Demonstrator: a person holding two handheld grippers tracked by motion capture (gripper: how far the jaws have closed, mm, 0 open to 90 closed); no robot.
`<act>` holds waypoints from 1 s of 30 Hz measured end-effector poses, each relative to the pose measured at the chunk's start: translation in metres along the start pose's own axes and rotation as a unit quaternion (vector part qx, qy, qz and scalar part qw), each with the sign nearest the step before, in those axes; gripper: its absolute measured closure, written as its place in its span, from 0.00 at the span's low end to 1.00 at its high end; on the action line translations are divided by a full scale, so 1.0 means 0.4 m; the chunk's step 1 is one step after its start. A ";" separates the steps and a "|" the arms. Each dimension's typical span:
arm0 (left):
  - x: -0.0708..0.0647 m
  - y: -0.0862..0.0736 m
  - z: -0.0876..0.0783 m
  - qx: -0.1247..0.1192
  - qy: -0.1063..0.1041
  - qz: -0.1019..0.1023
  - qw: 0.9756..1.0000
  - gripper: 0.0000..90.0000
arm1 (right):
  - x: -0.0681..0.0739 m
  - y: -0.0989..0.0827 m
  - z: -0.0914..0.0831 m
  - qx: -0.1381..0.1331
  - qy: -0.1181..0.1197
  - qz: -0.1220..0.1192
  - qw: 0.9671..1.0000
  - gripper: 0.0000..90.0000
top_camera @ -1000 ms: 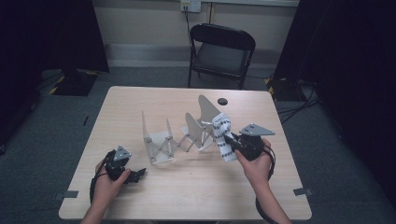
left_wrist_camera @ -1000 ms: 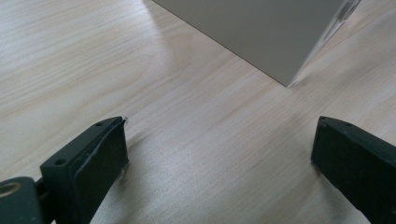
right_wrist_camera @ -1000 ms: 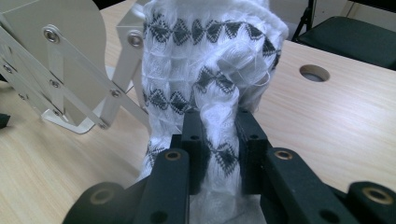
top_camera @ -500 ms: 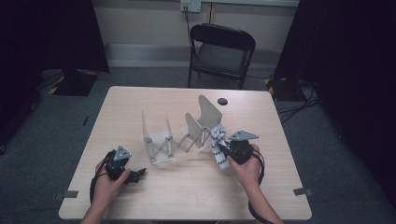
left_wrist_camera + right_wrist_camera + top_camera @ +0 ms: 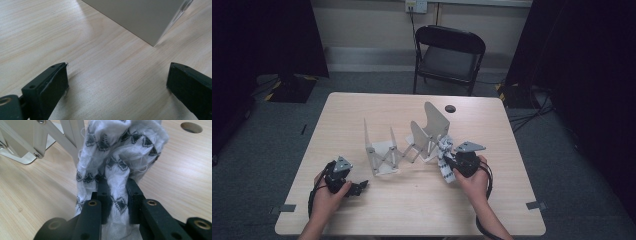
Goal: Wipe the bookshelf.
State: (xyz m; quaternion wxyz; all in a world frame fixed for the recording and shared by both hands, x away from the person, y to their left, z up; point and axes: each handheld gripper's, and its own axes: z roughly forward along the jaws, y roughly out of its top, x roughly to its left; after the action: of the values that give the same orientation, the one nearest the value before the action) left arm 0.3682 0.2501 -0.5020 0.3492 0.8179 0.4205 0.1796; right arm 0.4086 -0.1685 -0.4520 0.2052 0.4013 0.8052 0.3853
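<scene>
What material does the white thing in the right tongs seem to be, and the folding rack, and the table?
Cloth in the right tongs: soft woven or knitted textile, white with black triangles; loose threads show. Rack: apparently painted metal or stiff plastic, matte off-white plates joined by riveted scissor bars. Table: pale wood-grain surface, possibly laminate.

Even overhead light falls on the pale table (image 5: 412,200), its surroundings left and right dark; soft shadows, slight glare, close-up foregrounds softly blurred.
</scene>
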 end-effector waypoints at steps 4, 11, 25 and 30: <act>0.000 0.000 0.000 0.000 0.000 0.000 1.000 0.04 | -0.006 0.013 -0.022 -0.002 -0.007 -0.011 1.000 0.85; 0.000 0.000 0.000 0.000 0.000 0.000 1.000 0.04 | -0.018 0.017 -0.032 -0.017 -0.008 0.002 1.000 0.85; 0.000 0.000 0.000 0.000 0.000 0.000 1.000 0.04 | 0.001 -0.061 0.033 0.047 0.005 -0.011 0.999 0.85; 0.000 0.000 0.000 0.000 0.000 0.000 1.000 0.04 | -0.004 -0.083 0.027 0.053 0.014 -0.005 0.998 0.85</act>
State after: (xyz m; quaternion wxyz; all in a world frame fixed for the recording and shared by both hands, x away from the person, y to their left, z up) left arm 0.3682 0.2501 -0.5020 0.3492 0.8179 0.4205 0.1796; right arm 0.4002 -0.1775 -0.4848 0.1745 0.4017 0.8294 0.3468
